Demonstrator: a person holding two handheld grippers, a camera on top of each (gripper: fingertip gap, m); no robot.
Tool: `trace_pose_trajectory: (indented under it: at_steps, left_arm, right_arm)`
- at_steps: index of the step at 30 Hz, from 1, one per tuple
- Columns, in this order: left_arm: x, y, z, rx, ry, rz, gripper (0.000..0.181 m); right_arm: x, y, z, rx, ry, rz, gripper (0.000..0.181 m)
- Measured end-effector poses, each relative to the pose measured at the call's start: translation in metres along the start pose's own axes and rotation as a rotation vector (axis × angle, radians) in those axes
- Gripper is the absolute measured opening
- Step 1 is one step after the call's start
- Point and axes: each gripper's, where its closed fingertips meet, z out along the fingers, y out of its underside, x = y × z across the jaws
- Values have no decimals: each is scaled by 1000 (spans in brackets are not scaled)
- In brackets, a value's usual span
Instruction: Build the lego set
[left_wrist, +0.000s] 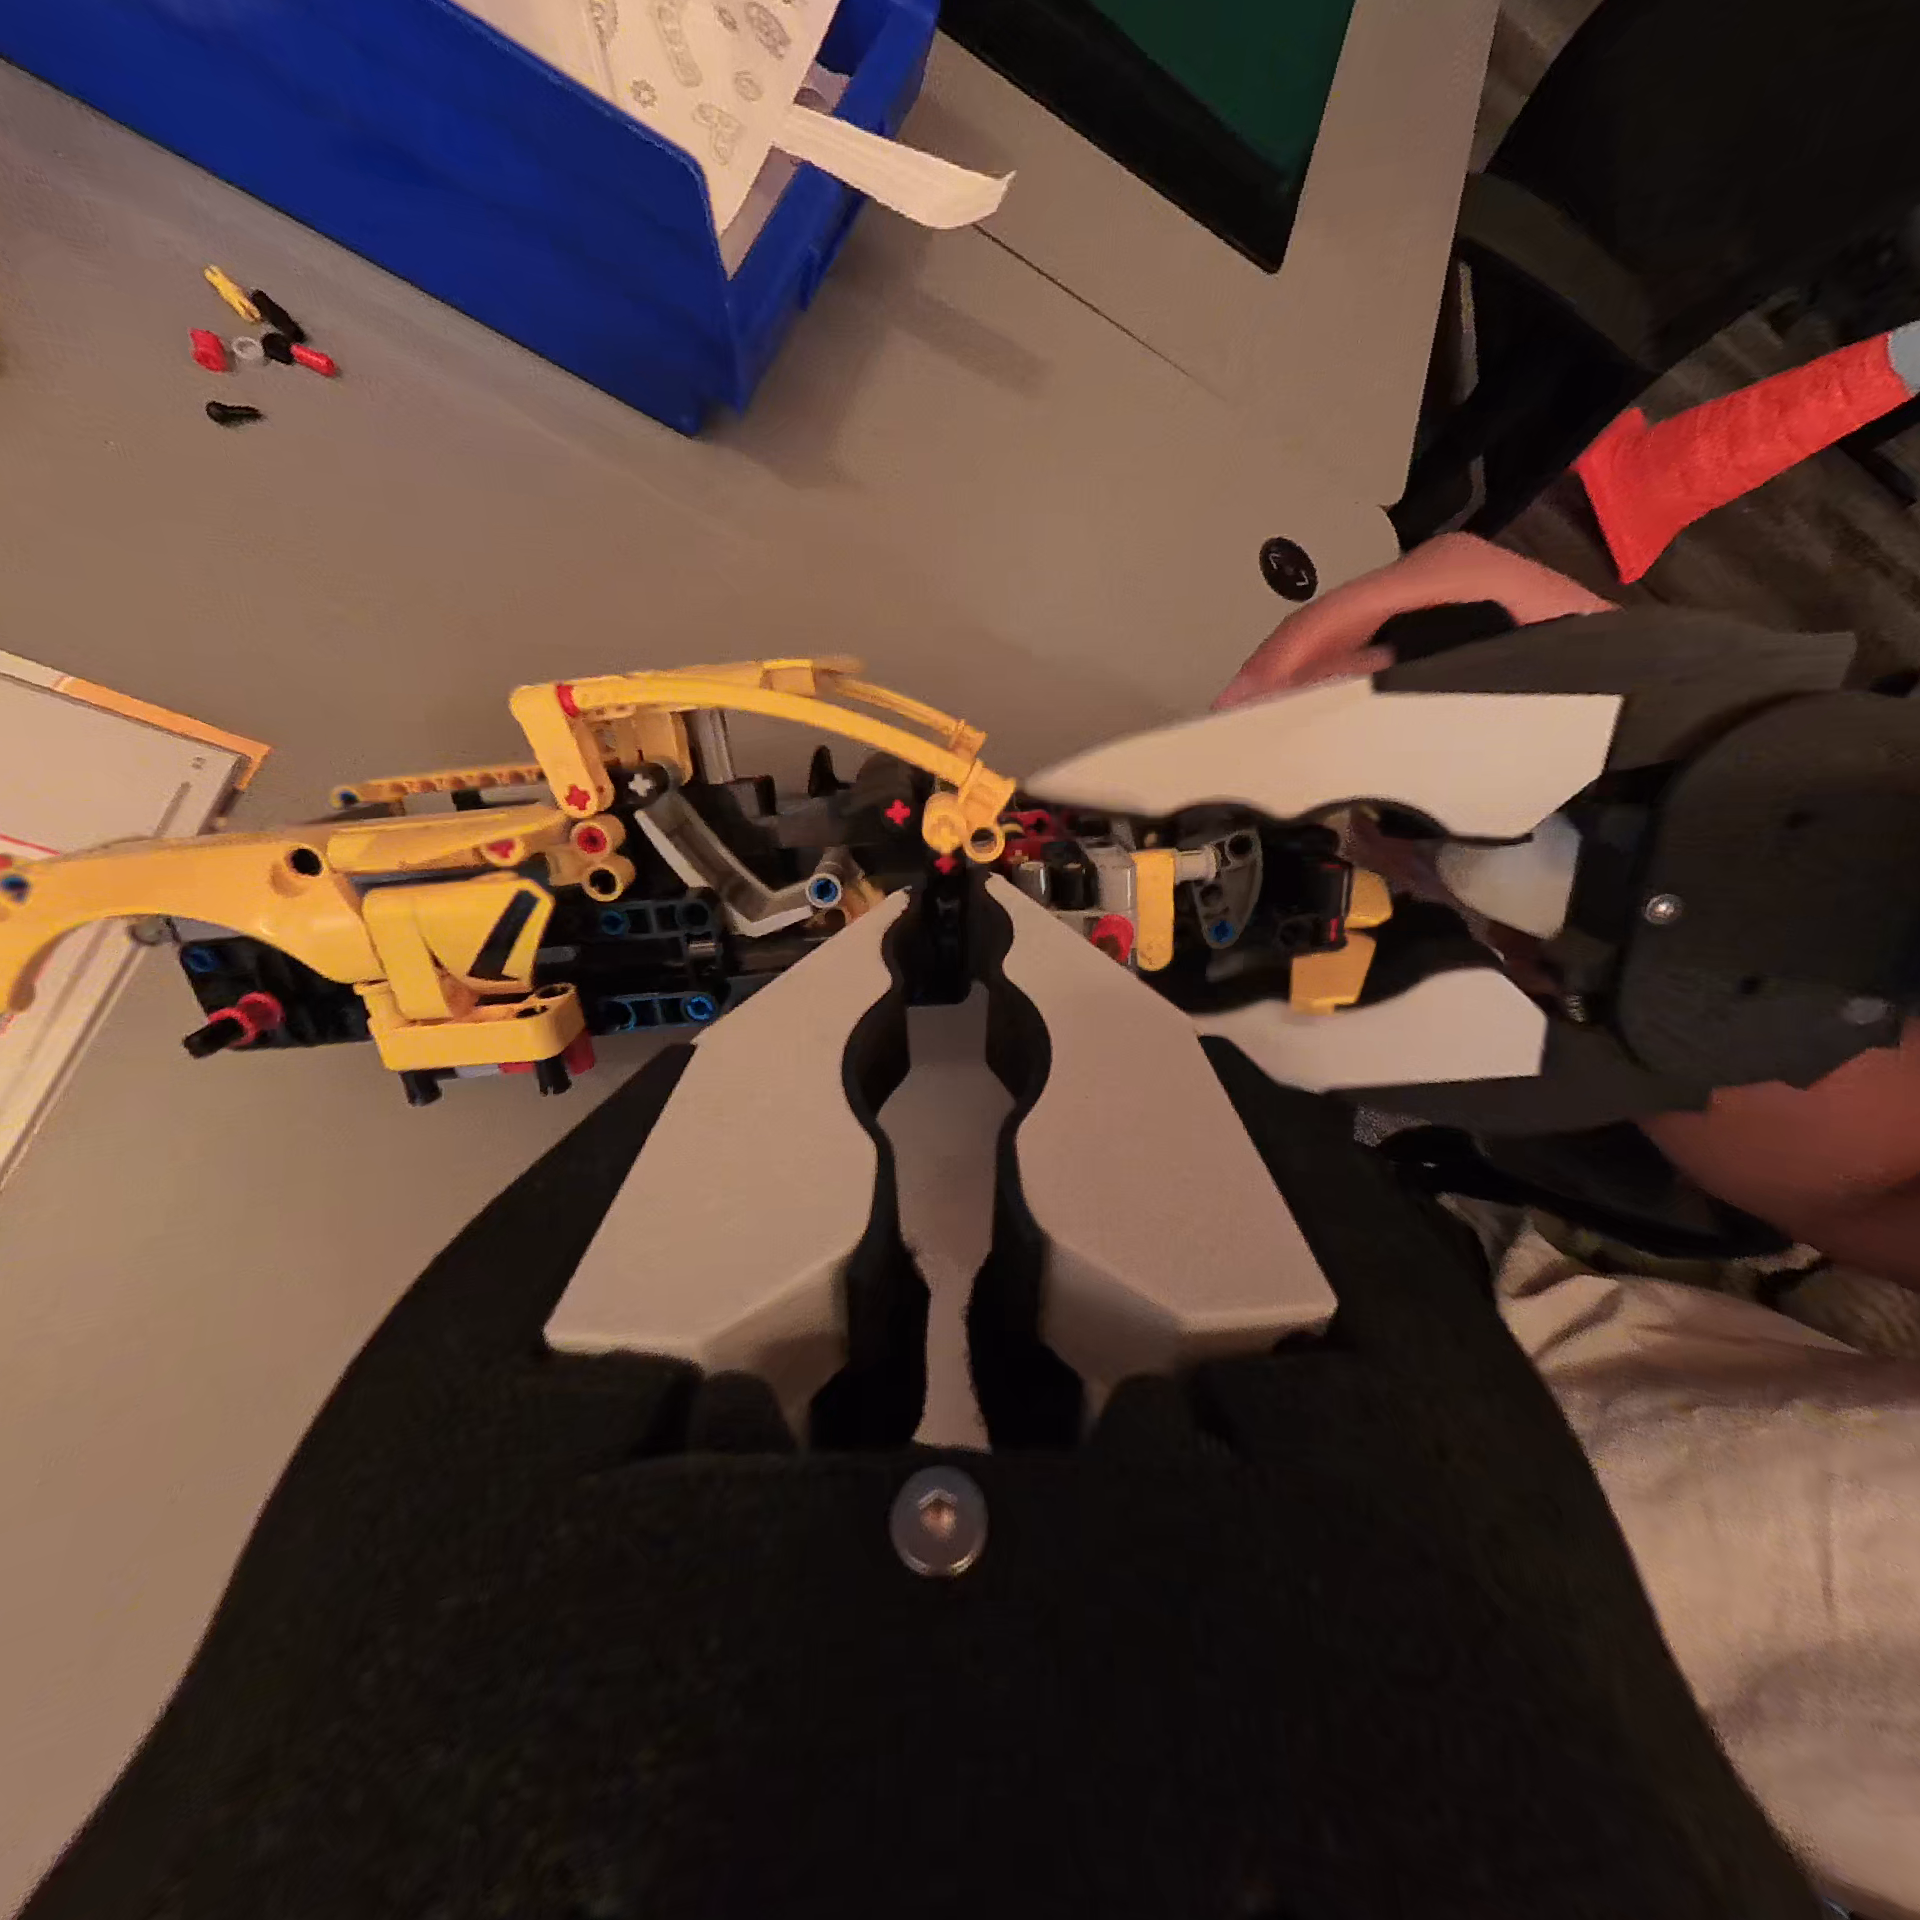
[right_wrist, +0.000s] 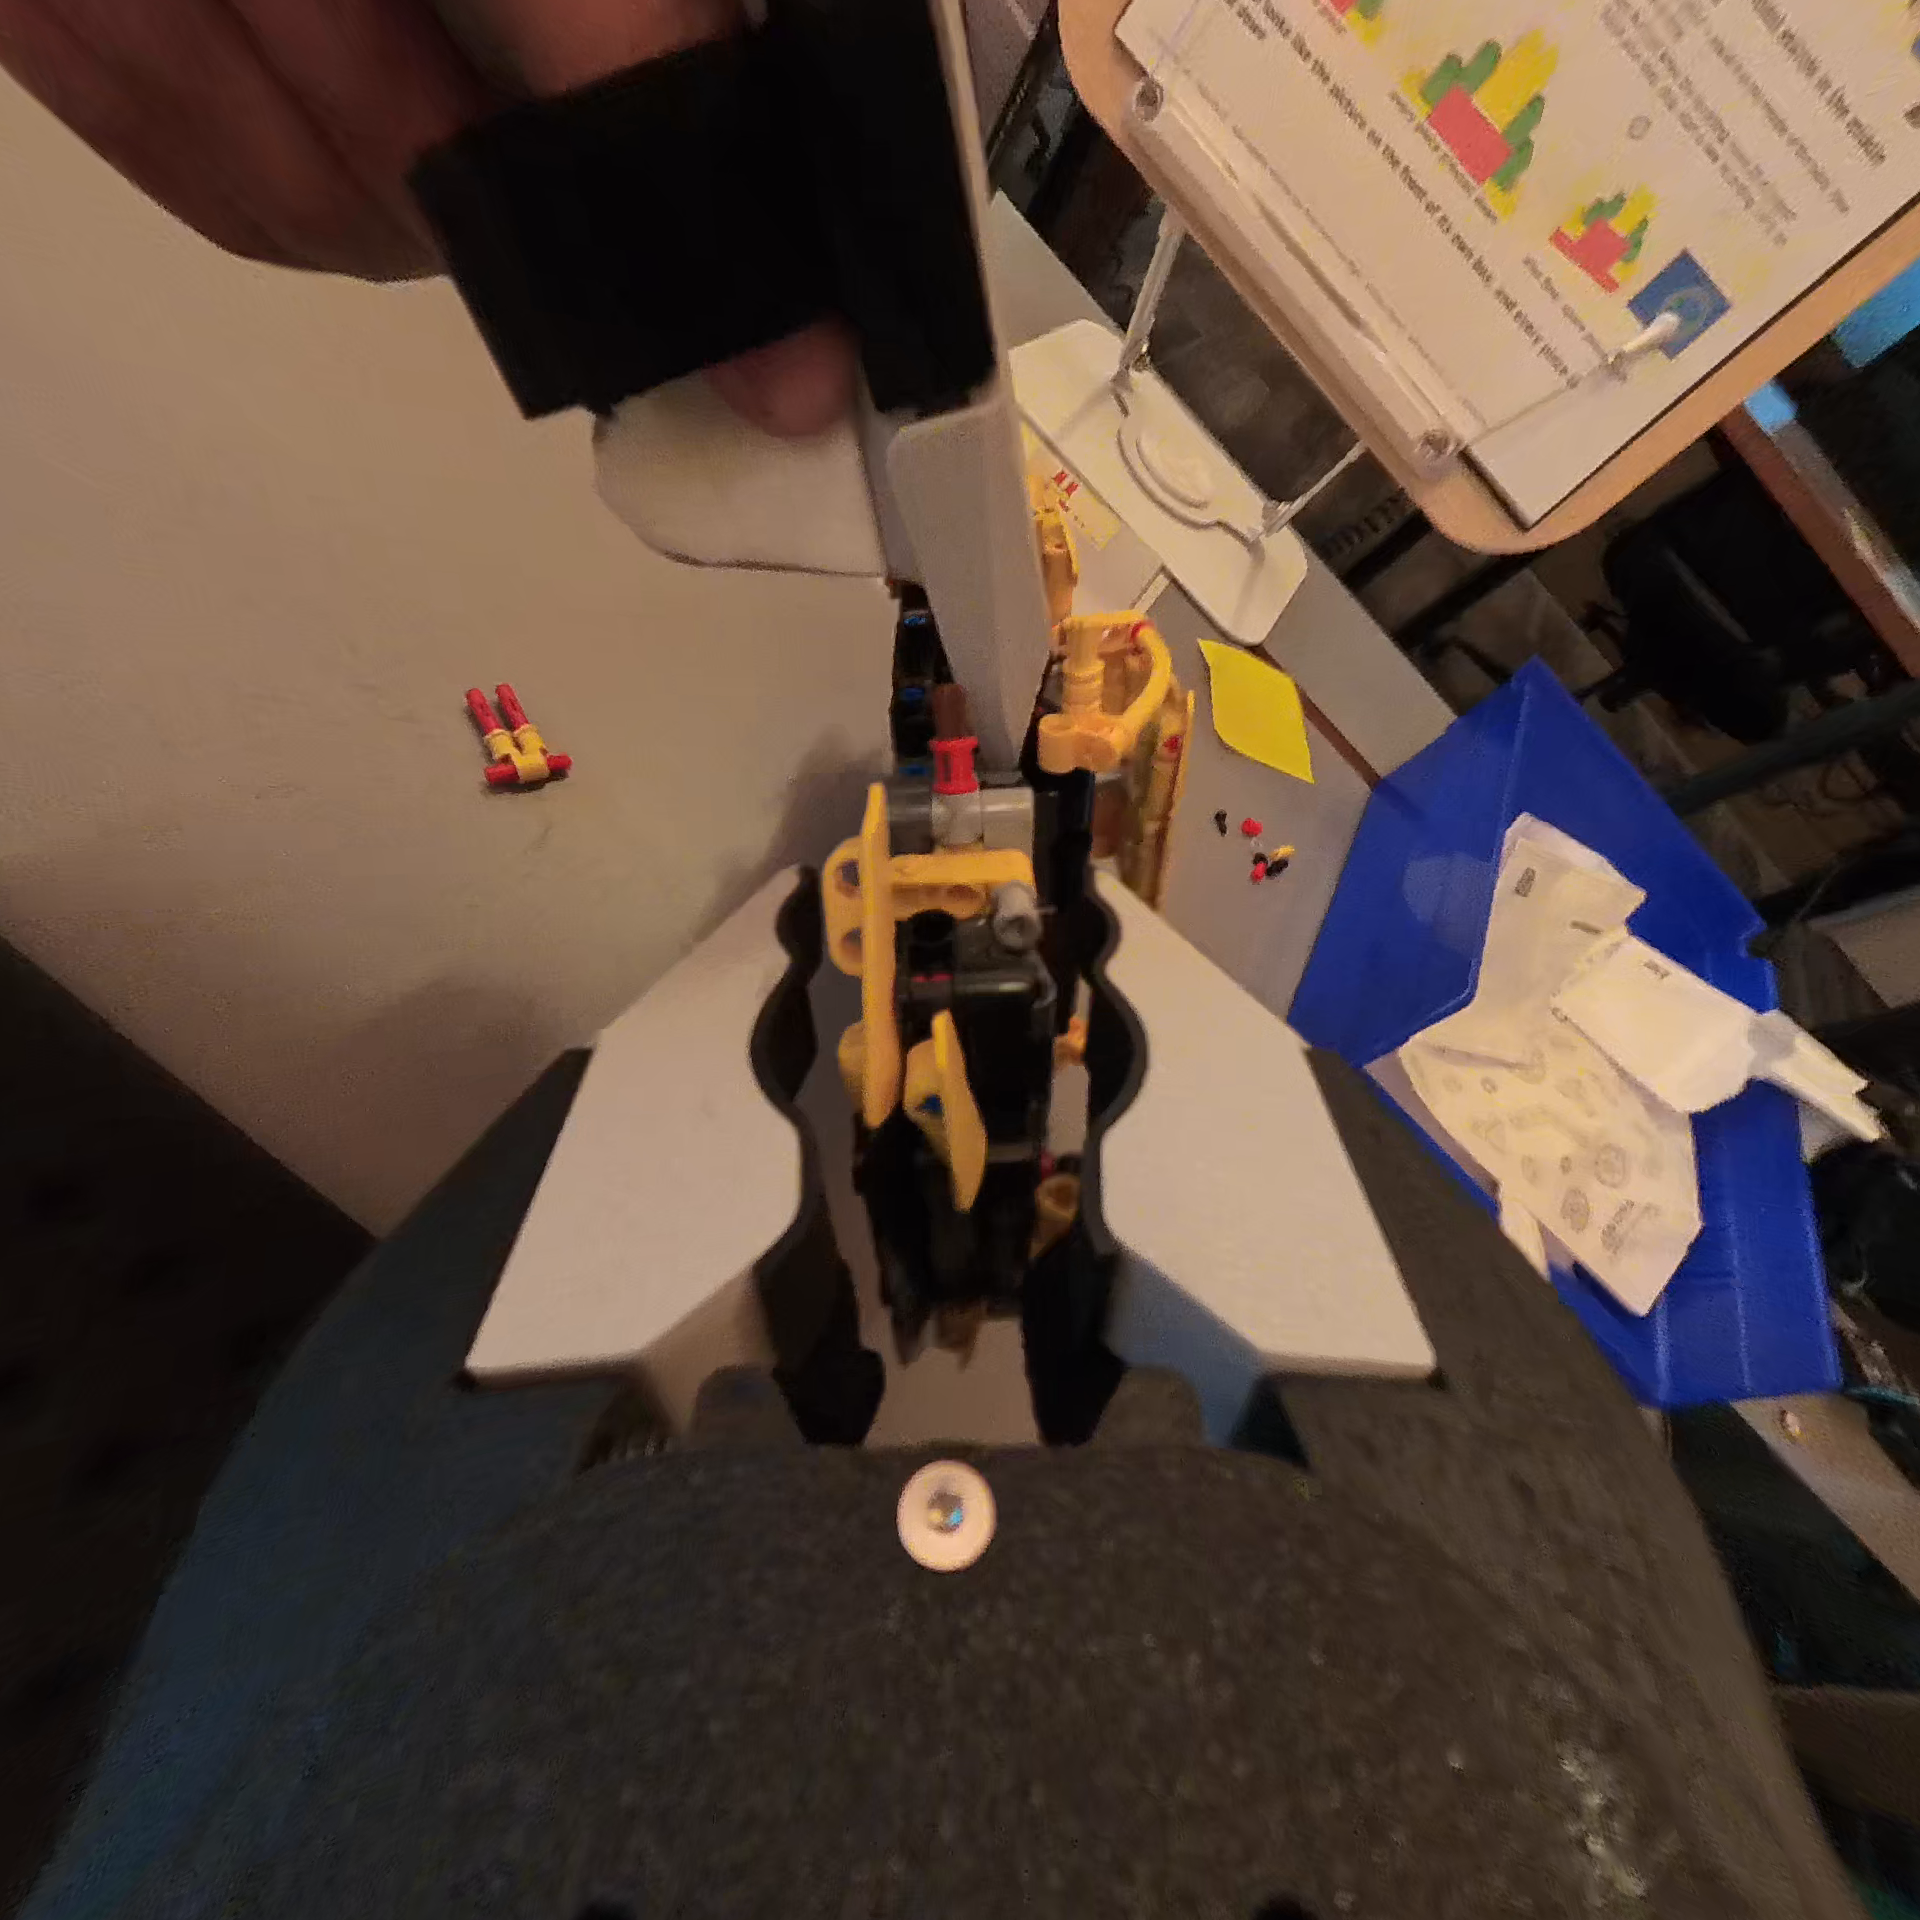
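Ahead and left of left gripper (left_wrist: 943, 914): blue bin (left_wrist: 540, 197), holding printed paper sheets (left_wrist: 707, 73). Same bin (right_wrist: 1621, 1039) seen right of right gripper (right_wrist: 951, 904). Between bin and model, loose red, black and yellow pins (left_wrist: 255, 338) on grey worktop (left_wrist: 831, 499). Left of right gripper, small red-and-yellow pin assembly (right_wrist: 516, 740); ahead right, yellow note (right_wrist: 1257, 707) and instruction board on a stand (right_wrist: 1507, 208). Yellow-and-black lego car model (left_wrist: 468, 883) lying crosswise ahead of left gripper. Left gripper nearly closed, tips pinching a black piece (left_wrist: 940, 935) at mid-body. Right gripper partly open, clamped around the model's rear end (right_wrist: 956, 1039), entering from the right.
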Motion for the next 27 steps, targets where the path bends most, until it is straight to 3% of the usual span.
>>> trace_pose_trajectory:
  at_steps: [1, 2, 8, 12, 15, 18, 20, 23, 27]
  left_arm:
    - [2, 1, -2, -5, -3, 1, 6]
    - [3, 1, -5, -5, -12, 3, 6]
    - [-5, 7, -14, 16, 29, -30, 7]
    - [-20, 0, -50, 222, 66, 32, 28]
    - [-41, 32, -74, 301, 109, 49, 29]
    - [-69, 96, -59, 201, 111, 32, 31]
    - [-74, 123, -48, 197, 112, 55, 32]
    - [-73, 140, -36, 140, 68, 99, 32]
    - [-80, 139, -25, 73, -87, 224, 32]
  right_arm:
    - [1, -4, -1, 18, 14, -30, 31]
    - [0, -10, -2, 47, 20, -76, 27]
    - [-5, -19, 7, 100, -25, -129, 26]
    - [-2, -17, 11, 147, -38, -94, 26]
    - [0, -11, 12, 190, -38, -24, 25]
    - [-8, -5, 17, 229, 19, -13, 26]
    - [-13, -4, 19, 248, 67, 12, 26]
    - [-18, -1, 22, 275, 110, 60, 25]
    - [-18, 0, 24, 274, 106, 61, 26]
